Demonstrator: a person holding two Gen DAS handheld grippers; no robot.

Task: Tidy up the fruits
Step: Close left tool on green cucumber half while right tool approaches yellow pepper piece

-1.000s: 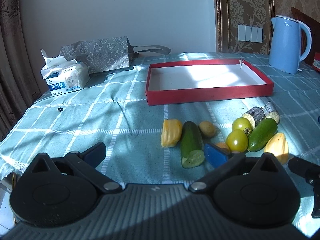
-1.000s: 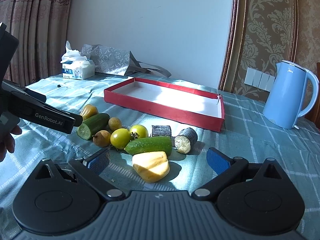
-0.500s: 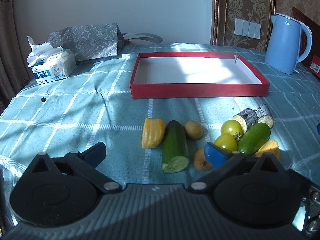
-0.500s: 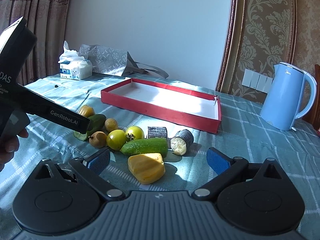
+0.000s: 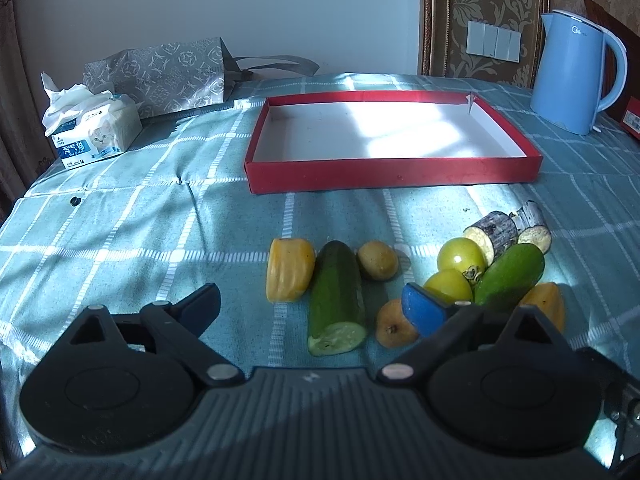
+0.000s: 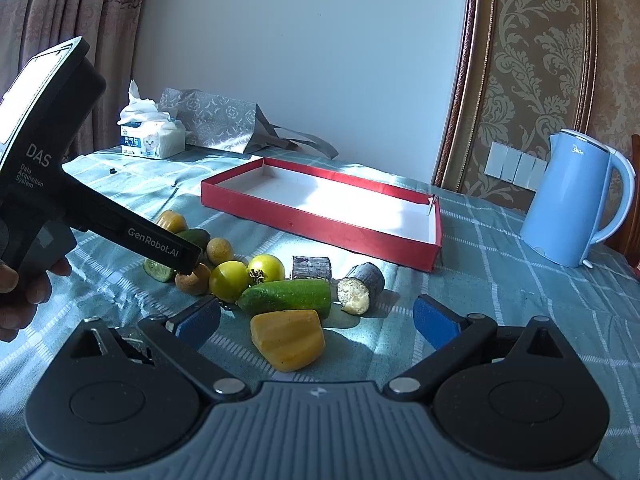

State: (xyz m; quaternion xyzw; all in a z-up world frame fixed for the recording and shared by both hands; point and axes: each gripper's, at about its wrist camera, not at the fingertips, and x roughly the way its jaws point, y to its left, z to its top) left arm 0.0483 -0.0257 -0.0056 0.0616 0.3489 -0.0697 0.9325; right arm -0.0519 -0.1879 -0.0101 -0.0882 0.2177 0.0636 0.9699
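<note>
Presently, our left gripper, jaws spread and just closing slightly, frames the cut cucumber at lower centre. Our right gripper, spread, grips nothing; the red tray lies empty mid-frame.

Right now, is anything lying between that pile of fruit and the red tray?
No. In the left wrist view, only bare checked tablecloth separates the red tray from the nearest pieces, such as the dark cucumber.

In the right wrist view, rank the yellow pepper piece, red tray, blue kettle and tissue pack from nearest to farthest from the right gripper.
From the right gripper:
1. Yellow pepper piece, directly ahead between the open fingers.
2. Red tray, mid-table.
3. Blue kettle, far right.
4. Tissue pack, far left corner; not clearly farther than the kettle.
</note>
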